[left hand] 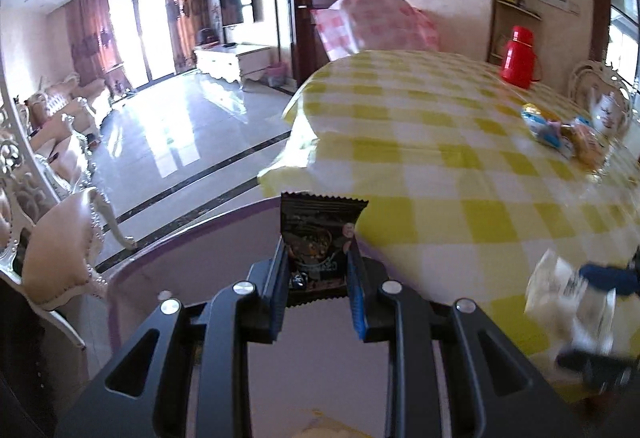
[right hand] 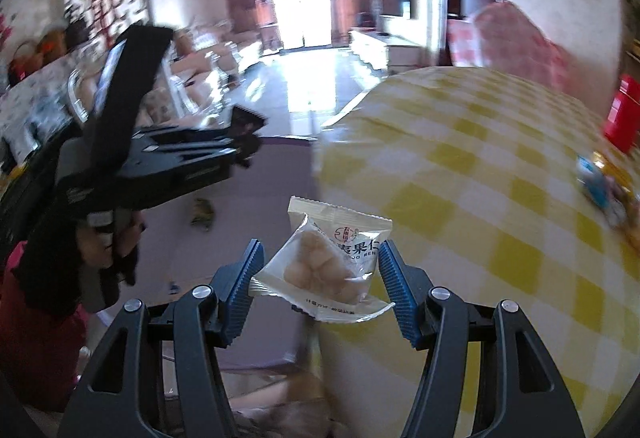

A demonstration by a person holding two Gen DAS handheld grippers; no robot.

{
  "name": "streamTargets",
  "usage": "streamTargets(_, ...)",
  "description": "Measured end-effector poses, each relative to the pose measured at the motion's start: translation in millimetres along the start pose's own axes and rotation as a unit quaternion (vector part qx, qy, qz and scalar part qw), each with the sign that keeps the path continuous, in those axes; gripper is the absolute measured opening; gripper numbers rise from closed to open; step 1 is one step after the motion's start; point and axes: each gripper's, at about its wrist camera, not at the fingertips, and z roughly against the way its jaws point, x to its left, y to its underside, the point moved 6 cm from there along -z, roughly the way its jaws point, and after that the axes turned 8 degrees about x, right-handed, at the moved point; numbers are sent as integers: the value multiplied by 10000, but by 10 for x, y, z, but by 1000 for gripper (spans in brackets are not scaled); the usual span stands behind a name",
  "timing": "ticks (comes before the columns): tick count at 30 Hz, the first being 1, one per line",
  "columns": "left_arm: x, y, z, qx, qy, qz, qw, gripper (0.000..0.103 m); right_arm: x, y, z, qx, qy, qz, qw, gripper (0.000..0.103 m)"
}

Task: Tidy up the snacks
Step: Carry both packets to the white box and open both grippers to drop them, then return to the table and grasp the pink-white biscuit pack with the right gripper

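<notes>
My left gripper (left hand: 317, 246) is shut on a dark brown snack packet (left hand: 316, 234) that stands upright between its blue pads, over the rim of a lavender bin (left hand: 188, 238). My right gripper (right hand: 320, 248) is shut on a white packet (right hand: 324, 262) with a pale pastry inside, gripped by its side edges. This white packet (left hand: 560, 290) shows blurred at the left wrist view's lower right. Seen from the right wrist, the left gripper (right hand: 248, 143) and its dark packet (right hand: 245, 122) hang at the left above the lavender bin (right hand: 264, 177).
A yellow-checked cloth covers the table (left hand: 440, 157) (right hand: 460, 177). A pile of colourful snacks (left hand: 564, 135) (right hand: 600, 185) lies at its far right, near a red flask (left hand: 518, 55). A small packet (right hand: 202, 211) lies in the bin. Ornate chairs (left hand: 60, 238) stand at the left.
</notes>
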Motion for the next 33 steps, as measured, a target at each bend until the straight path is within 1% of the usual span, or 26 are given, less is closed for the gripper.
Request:
streamTargets(2, 114, -4, -31, 29, -128, 60, 9999, 26, 190, -16, -113, 94, -145, 227, 9996, 59)
streamTargets(6, 299, -3, -66, 85, -320, 165, 9993, 26, 472, -22, -332, 287, -261, 577, 9976, 60)
streamTargets(8, 385, -2, -74, 104, -441, 228, 9987, 28, 589, -14, -408, 332, -378, 752, 9959, 63)
streamTargets(9, 430, -5, -78, 108, -526, 287, 9981, 44, 640, -12, -433, 344, -460, 817, 9950, 63)
streamTargets(10, 483, -11, -81, 94, -657, 378, 9971, 77, 654, -13, -450, 339, -504, 831, 9947, 66)
streamTargets(11, 513, -18, -83, 62, -756, 424, 9962, 88, 656, -10, -454, 330, -558, 812, 9946, 75)
streamTargets(12, 553, -29, -60, -31, -901, 439, 9950, 93, 659, -13, -435, 291, -596, 784, 9947, 78)
streamTargets(14, 569, -42, -39, -58, -1028, 411, 9938, 95, 599, -26, -379, 205, -526, 725, 9958, 79)
streamTargets(16, 554, -38, -25, -73, -1032, 397, 9938, 99, 452, -29, -294, 115, -389, 572, 9975, 79)
streamTargets(18, 506, -36, -17, -92, -1024, 345, 9941, 99, 322, -21, -211, 35, -319, 404, 9987, 79)
streamTargets(21, 386, -37, -1, -118, -1120, 178, 9935, 101, 6, 26, -51, -125, -106, 66, 9998, 79)
streamTargets(24, 198, -41, 18, -144, -1150, -103, 9932, 101, -377, 114, 167, -335, 162, -408, 9985, 84)
streamTargets(26, 54, -58, 35, -170, -1068, -223, 9939, 101, -618, 172, 310, -457, 368, -671, 9960, 87)
streamTargets(29, -248, -95, 66, -209, -786, -415, 9958, 101, -970, 311, 557, -589, 616, -1044, 9909, 87)
streamTargets(31, -428, -112, 68, -216, -684, -541, 9960, 101, -1173, 401, 699, -708, 859, -1228, 9862, 87)
streamTargets(33, -703, -140, 75, -219, -519, -760, 9955, 101, -1429, 520, 829, -767, 1123, -1446, 9801, 87)
